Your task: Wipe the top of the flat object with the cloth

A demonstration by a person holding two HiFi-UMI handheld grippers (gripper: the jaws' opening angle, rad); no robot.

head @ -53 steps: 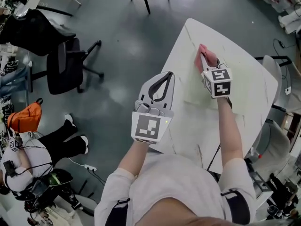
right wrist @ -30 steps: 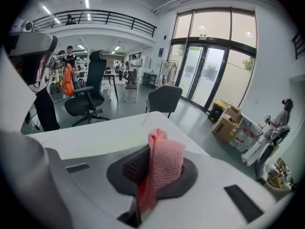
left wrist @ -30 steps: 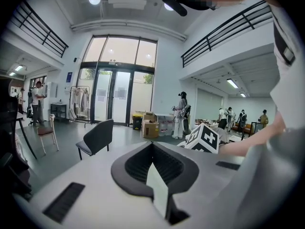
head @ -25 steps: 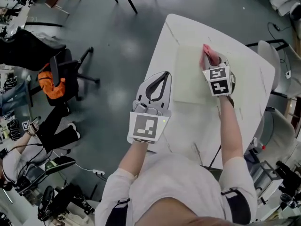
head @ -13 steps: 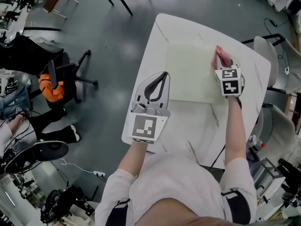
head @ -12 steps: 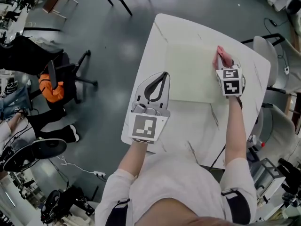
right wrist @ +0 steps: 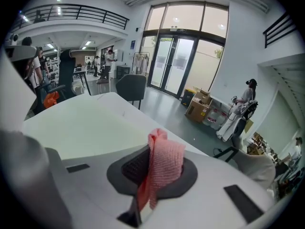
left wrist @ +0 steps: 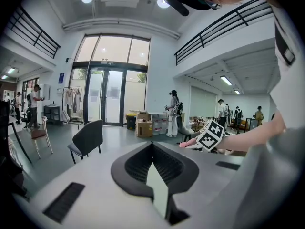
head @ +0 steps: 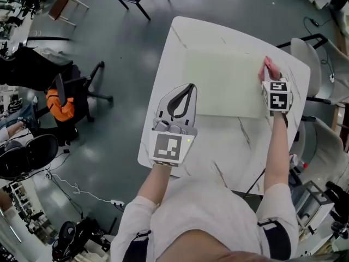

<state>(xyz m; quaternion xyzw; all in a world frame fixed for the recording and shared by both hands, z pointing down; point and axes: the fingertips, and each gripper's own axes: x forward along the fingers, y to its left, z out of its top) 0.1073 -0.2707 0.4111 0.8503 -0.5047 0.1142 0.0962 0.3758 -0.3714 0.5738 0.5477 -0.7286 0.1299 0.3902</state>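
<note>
Right hand-held gripper (head: 270, 75) clamped on pink cloth (right wrist: 164, 166), at right edge of pale mat (head: 223, 83) on table (head: 229, 146). Left hand-held gripper (head: 185, 91) closed, empty. Cloth-to-mat contact hidden.

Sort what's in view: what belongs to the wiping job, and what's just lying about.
Job: pink cloth, pinched by the right gripper; pale flat board; white table under it.
Lying about: left gripper, shut and empty; black office chair; orange bag; cardboard boxes.
</note>
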